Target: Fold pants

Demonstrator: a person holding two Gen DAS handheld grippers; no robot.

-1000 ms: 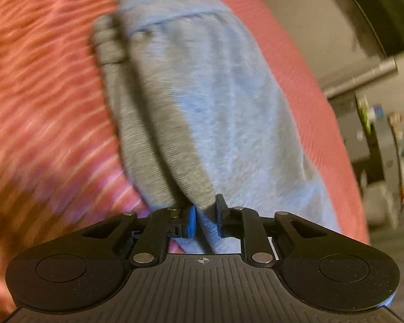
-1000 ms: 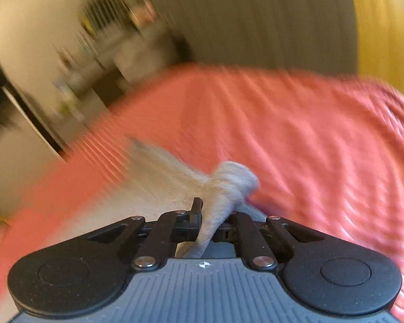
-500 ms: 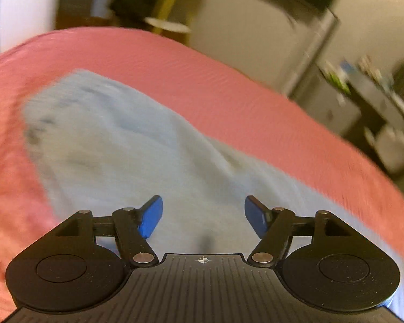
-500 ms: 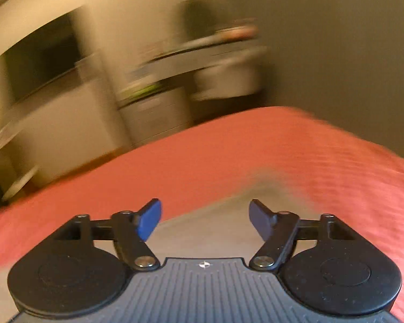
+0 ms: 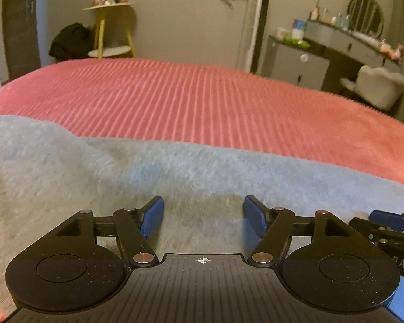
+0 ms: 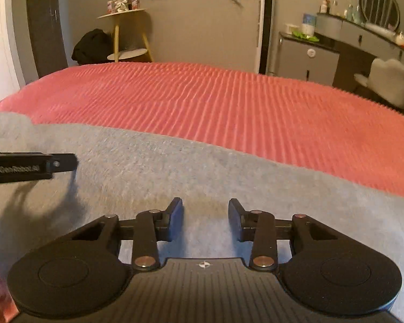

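Observation:
Grey fleece pants (image 5: 99, 172) lie flat across the near part of a red ribbed bedspread (image 5: 202, 99). My left gripper (image 5: 203, 212) hovers just over the cloth, open, with nothing pinched between its blue pads (image 5: 153, 215). The right gripper (image 5: 385, 220) shows at the right edge of the left wrist view. In the right wrist view the pants (image 6: 175, 167) stretch across the frame on the bedspread (image 6: 215, 99). My right gripper (image 6: 205, 212) is over them, its jaws closing with a clear gap and only the flat cloth below. The left gripper (image 6: 32, 168) pokes in from the left.
Beyond the bed stand a yellow side table (image 5: 113, 27) with a dark heap (image 5: 70, 40) beside it, a grey cabinet (image 5: 296, 64) and dresser with a round mirror (image 5: 366, 13), and a white chair (image 5: 377, 86). Bare bedspread stretches behind the pants.
Both grippers let go of the pants cloth they pinched and opened. Both rolled upright and swept along the bed. The right jaws are narrower now than half a second ago.

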